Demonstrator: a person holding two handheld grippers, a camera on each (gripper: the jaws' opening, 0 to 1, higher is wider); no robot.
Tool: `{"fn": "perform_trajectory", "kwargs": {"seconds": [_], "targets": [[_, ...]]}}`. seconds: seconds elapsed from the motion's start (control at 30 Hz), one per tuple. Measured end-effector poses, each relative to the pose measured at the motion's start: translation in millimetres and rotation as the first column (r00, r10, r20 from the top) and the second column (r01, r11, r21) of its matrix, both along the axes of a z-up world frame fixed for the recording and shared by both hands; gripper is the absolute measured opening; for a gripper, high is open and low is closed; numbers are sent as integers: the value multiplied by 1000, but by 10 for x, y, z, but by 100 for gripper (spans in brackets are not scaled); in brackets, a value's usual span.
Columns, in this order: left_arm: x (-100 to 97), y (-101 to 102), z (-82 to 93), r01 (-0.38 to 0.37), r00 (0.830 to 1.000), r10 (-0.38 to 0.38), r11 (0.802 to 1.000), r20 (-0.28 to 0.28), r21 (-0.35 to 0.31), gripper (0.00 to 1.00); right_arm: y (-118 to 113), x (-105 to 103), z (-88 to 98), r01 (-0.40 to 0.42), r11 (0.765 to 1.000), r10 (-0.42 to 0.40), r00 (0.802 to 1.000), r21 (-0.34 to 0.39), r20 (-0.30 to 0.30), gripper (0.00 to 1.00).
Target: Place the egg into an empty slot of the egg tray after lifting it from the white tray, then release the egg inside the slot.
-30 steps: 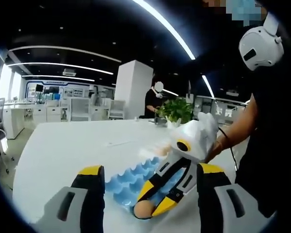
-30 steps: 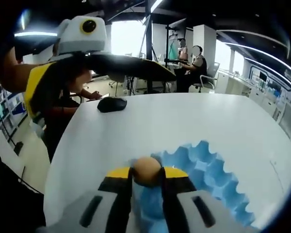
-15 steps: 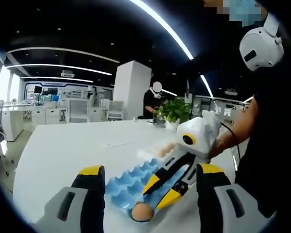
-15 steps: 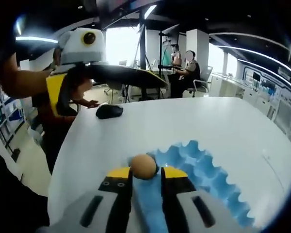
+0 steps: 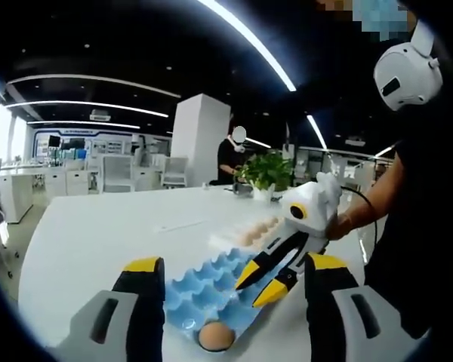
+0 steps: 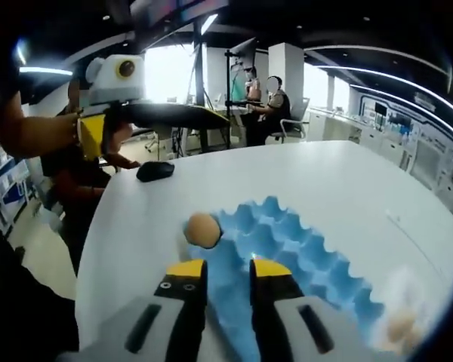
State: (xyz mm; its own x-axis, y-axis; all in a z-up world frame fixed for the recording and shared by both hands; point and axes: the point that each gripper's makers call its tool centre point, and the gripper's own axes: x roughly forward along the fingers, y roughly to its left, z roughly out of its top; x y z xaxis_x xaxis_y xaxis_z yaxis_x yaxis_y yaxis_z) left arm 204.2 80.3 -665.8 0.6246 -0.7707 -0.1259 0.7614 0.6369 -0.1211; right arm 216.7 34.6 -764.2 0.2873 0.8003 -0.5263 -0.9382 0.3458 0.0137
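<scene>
In moulded blue tray (image 6: 302,249) — smooth egg (image 6: 201,229)

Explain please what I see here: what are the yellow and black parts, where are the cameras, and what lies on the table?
A person holds a hand tool with two fingers in each hand; a camera rides on each tool. The left gripper view looks along the left gripper, open and holding nothing, and sees the right gripper coming in. The right gripper view looks along its own open fingers. On the white table lies a blue egg tray with one brown egg in a corner slot. More eggs wait on a white tray behind.
</scene>
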Motion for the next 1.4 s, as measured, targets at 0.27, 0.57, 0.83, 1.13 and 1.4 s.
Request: {"fn": "perform_trajectory", "kwargs": {"seconds": [0.27,0.57,0.83,1.13,1.4], "targets": [[-2,-31,-4,3,1000,-3,1000,-3,5,76,-193,6,-38,33,999,-33,999,-16,2,22],[-1,-66,-11,10,1000,-10,1000,-8,13,75,-381,14,-68,65,998,-65,998,-27,-5,22],[5,-95,-3,16,1000,-16,1000,-5,14,75,-488,15,-88,93,995,-94,996,-26,-11,22],[22,-92,8,18,1000,-18,1000,-1,18,75,-603,27,-109,115,993,-116,993,-36,-12,22],[33,-106,24,19,1000,-20,1000,4,17,75,-664,23,-115,123,991,-124,992,-43,-7,22]]}}
